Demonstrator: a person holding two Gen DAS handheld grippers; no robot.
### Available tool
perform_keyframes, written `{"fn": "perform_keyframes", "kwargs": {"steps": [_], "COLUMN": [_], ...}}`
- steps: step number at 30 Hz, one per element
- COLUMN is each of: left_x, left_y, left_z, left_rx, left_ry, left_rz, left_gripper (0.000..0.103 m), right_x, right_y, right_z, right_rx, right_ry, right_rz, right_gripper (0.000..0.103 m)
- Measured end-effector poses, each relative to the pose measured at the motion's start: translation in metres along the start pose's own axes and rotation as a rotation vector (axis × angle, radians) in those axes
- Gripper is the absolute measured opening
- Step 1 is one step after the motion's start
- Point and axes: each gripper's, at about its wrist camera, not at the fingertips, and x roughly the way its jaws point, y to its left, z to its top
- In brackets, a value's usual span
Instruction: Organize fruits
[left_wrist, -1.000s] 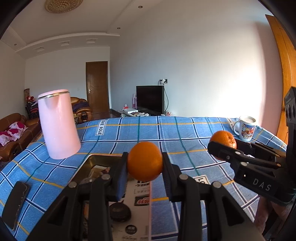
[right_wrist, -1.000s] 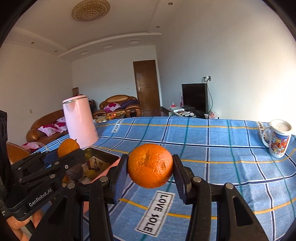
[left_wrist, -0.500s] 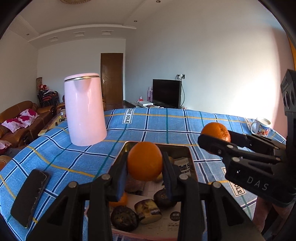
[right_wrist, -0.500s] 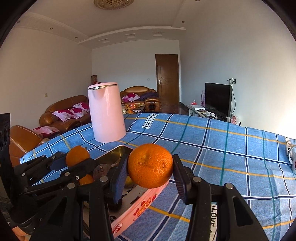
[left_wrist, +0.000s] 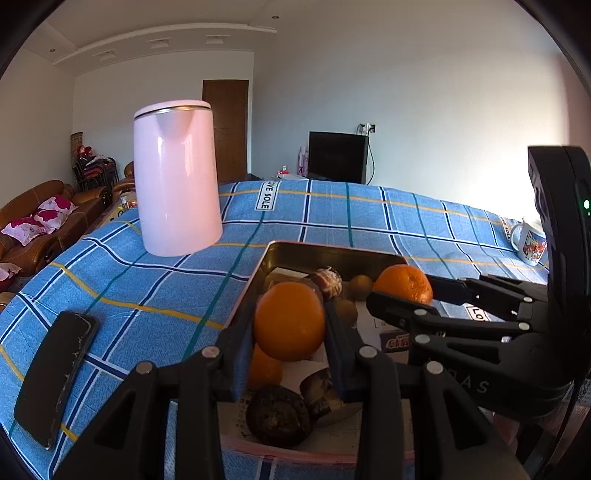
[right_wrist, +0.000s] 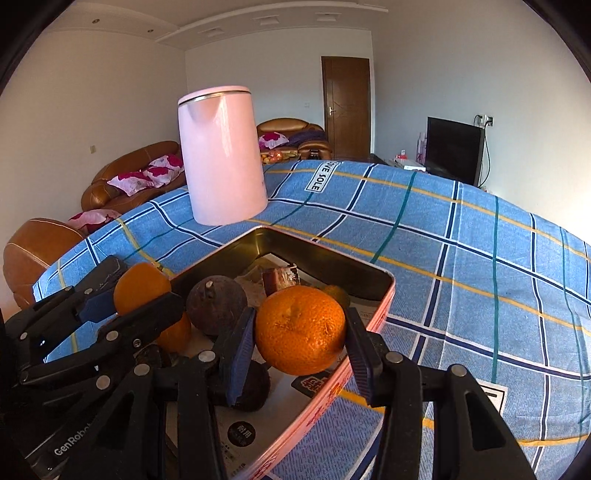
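Note:
My left gripper is shut on a smooth orange and holds it over the near left part of a pink metal tin. My right gripper is shut on a dimpled orange over the tin's right side. In the left wrist view the right gripper comes in from the right with its orange. In the right wrist view the left gripper comes in from the left with its orange. The tin holds another orange, dark brown fruits and small greenish ones.
A tall pink kettle stands on the blue plaid tablecloth behind and left of the tin. A black phone lies at the near left. A printed mug stands at the far right. Sofas and a television stand beyond the table.
Both grippers have swung left and come down over the tin, each still holding its orange. The tin and its fruits now fill the lower view, and the kettle looks closer.

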Motion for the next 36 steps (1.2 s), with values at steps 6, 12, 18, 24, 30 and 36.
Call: {"fn": "perform_keyframes", "kwargs": {"steps": [6,12,18,24,30,36], "left_x": [-0.003,-0.018,-0.043,-0.061,-0.067,-0.071], "left_y": [-0.001,0.006,0.003,-0.007,-0.014,-0.017], "left_z": [0.000,0.001,0.006,0.009,0.010,0.010], "left_rx": [0.001,-0.020,-0.009,0.018,0.029,0.026], "left_ry": [-0.008,-0.054,-0.135,-0.181,-0.188,-0.184], "left_rz": [0.013,0.024,0.022,0.008,-0.008,-0.026], "left_gripper": [0.039,0.077,0.097,0.100,0.102,0.102], "right_x": [0.001,-0.012,-0.042,-0.078,-0.103,-0.123], "right_y": [0.001,-0.002,-0.011,-0.018,-0.018,-0.013], "right_z": [0.001,-0.001,-0.006,-0.013,-0.017,-0.021], "right_rx": [-0.006,0.001,0.046,0.070,0.063,0.056], "right_ry": [0.014,-0.011,-0.078,-0.132,-0.175,-0.206], "right_rz": [0.008,-0.008,-0.030,-0.080,-0.127,-0.138], "right_gripper": [0.051,0.062,0.070,0.072,0.075,0.075]}}
